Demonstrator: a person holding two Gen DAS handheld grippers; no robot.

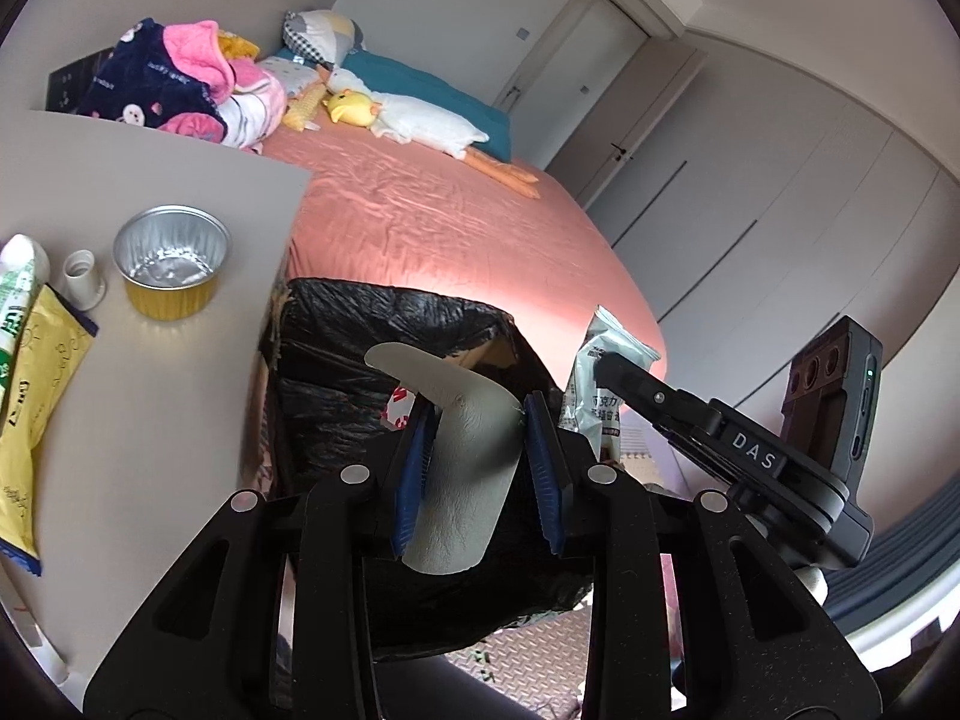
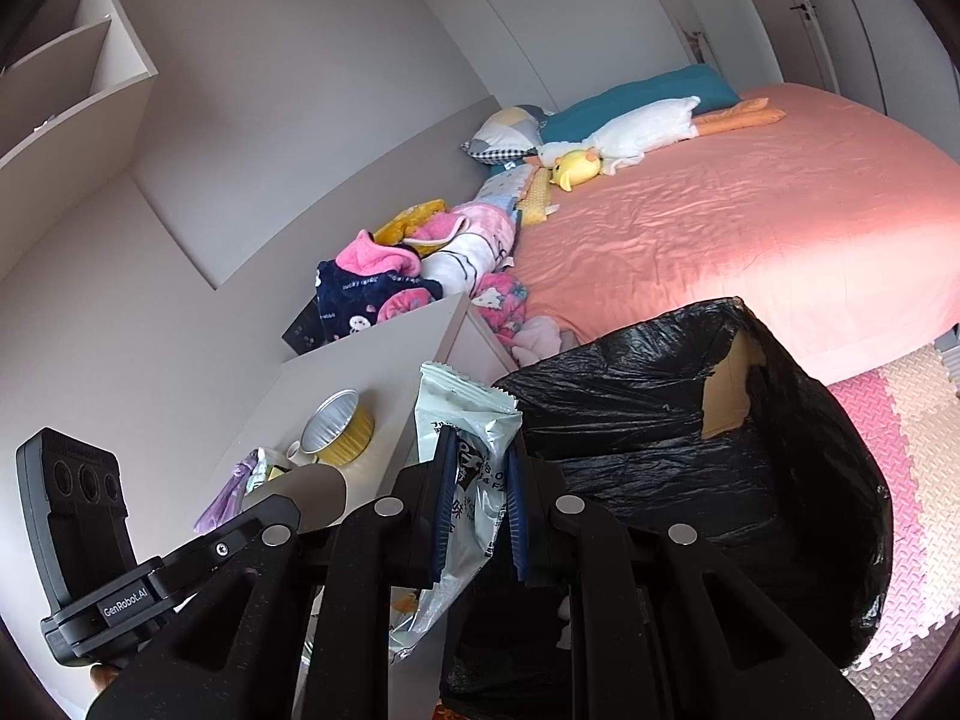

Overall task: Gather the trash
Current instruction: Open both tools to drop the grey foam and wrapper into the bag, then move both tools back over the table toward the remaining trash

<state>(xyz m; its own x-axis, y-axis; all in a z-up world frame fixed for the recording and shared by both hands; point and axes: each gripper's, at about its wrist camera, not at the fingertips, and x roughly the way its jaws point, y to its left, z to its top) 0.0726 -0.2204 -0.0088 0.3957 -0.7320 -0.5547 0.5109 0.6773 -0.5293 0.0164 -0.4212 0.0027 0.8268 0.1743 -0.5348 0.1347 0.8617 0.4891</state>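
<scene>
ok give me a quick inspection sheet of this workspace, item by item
surface: beige side table beside the bed.
job's things: foil cup, yellow packet, small white cap on the table; black-lined bin below its edge.
clutter: clothes pile, plush toys on the bed.
grippers: left gripper shut on grey curved scrap; right gripper shut on silver wrapper, both near the bin.
cables: nothing seen.
surroundings: closet doors, foam floor mats.
</scene>
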